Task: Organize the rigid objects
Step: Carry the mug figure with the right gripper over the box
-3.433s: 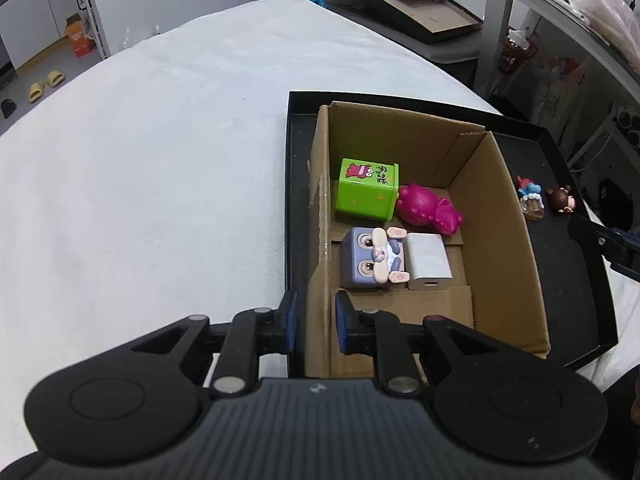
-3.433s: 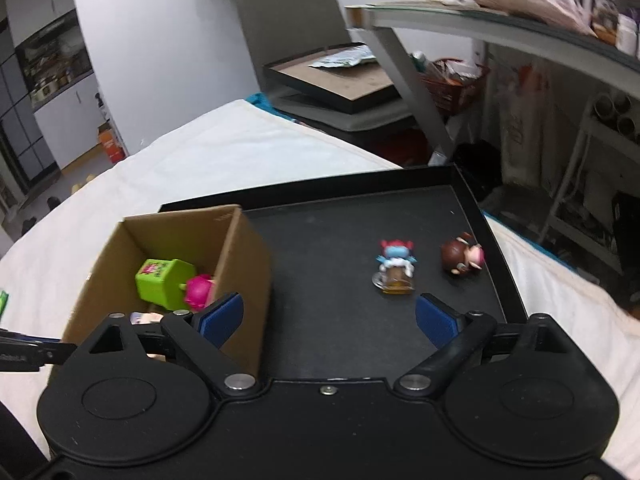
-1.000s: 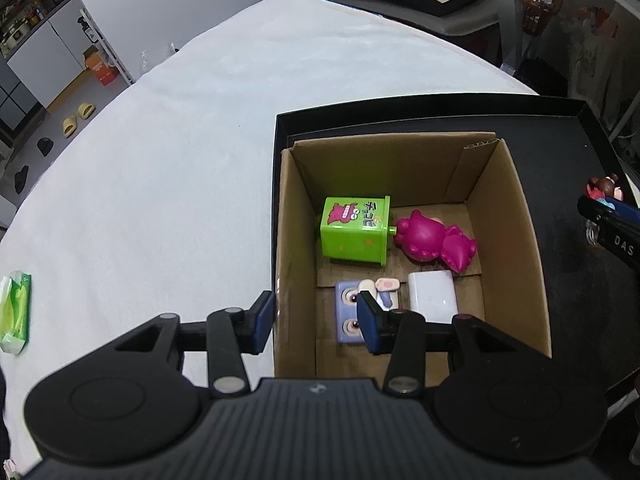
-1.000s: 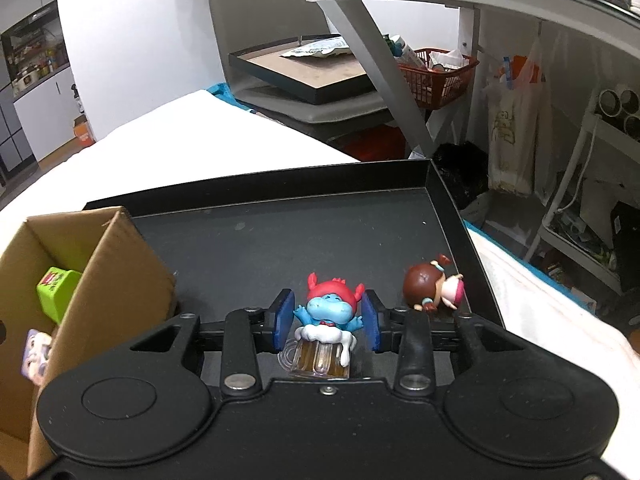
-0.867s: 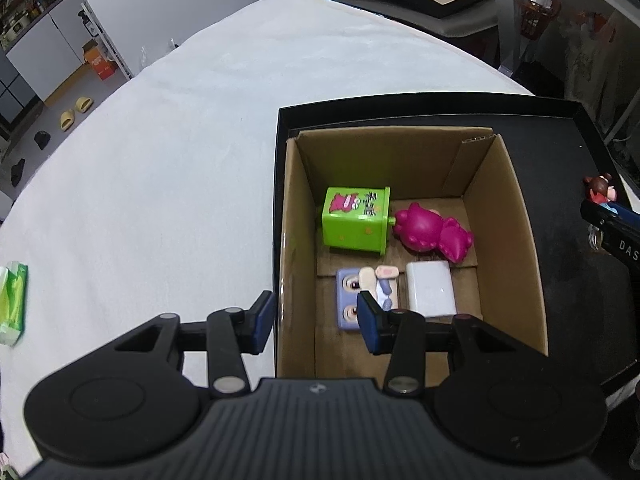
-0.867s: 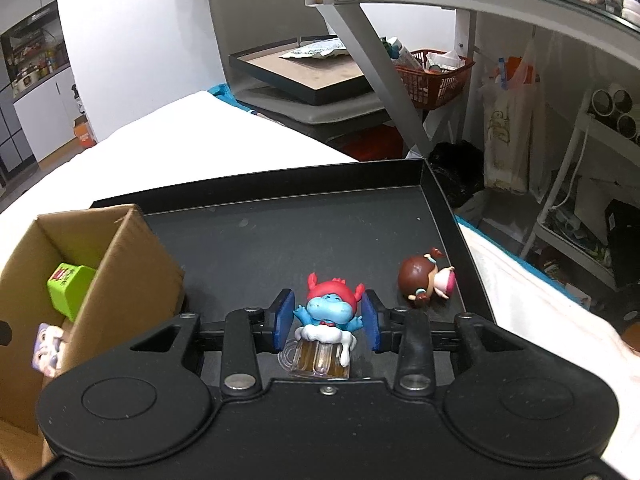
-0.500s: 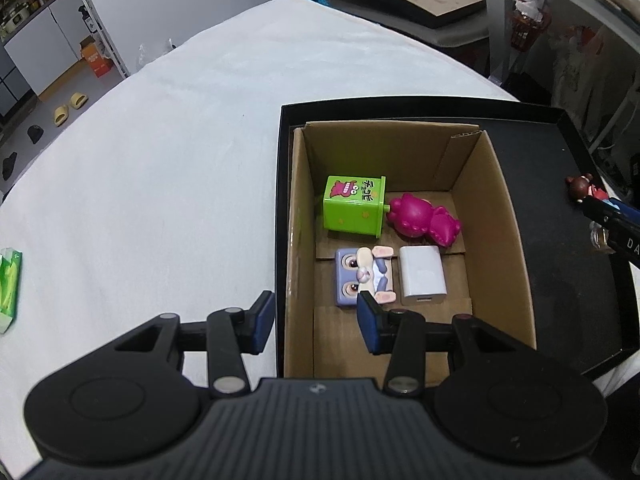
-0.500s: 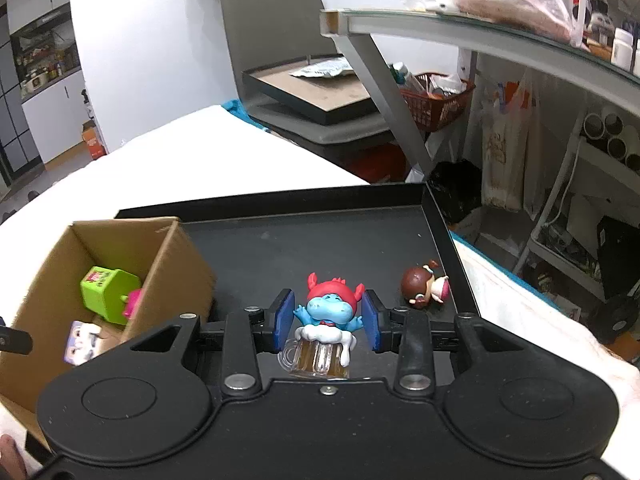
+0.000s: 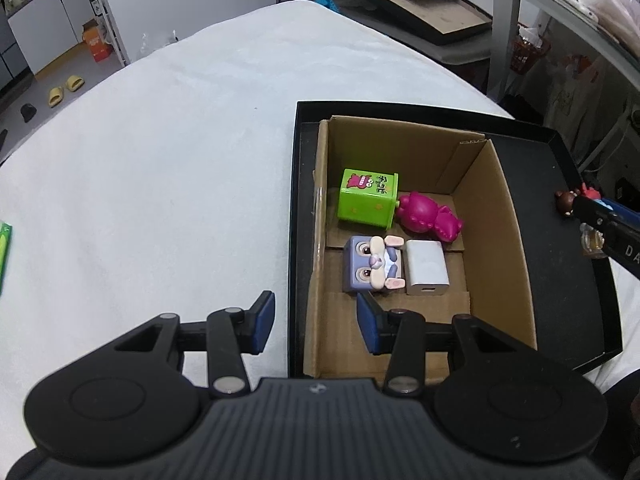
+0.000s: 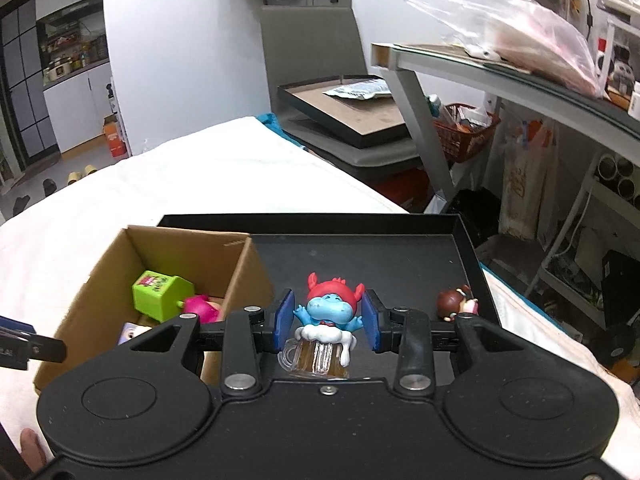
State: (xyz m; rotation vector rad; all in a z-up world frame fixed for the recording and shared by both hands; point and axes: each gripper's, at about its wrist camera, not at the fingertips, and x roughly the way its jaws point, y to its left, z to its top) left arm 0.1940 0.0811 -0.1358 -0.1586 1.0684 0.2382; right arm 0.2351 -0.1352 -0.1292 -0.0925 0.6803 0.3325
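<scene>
My right gripper (image 10: 326, 320) is shut on a blue figurine with a red hat sitting in a beer mug (image 10: 327, 309), held above the black tray (image 10: 380, 256). A brown-haired figurine (image 10: 456, 302) lies on the tray to its right. The cardboard box (image 9: 516, 248) stands in the tray and holds a green cube (image 9: 366, 202), a magenta toy (image 9: 428, 218), a purple bunny cube (image 9: 370, 266) and a white charger (image 9: 426, 268). My left gripper (image 9: 315, 322) is open, its fingers either side of the box's left wall near the front corner. In the left wrist view the right gripper (image 9: 612, 228) shows at the right edge.
The tray sits on a white cloth-covered table (image 9: 160, 160); a green packet (image 9: 4, 248) lies at its left edge. A grey desk leg (image 10: 424, 120) and a framed board on a chair (image 10: 352, 108) stand behind. A fingertip (image 10: 30, 450) shows at the lower left.
The right gripper closed on the blue figurine and has lifted it off the tray, rising and drawing back. The left gripper opened from the box wall and has stayed open.
</scene>
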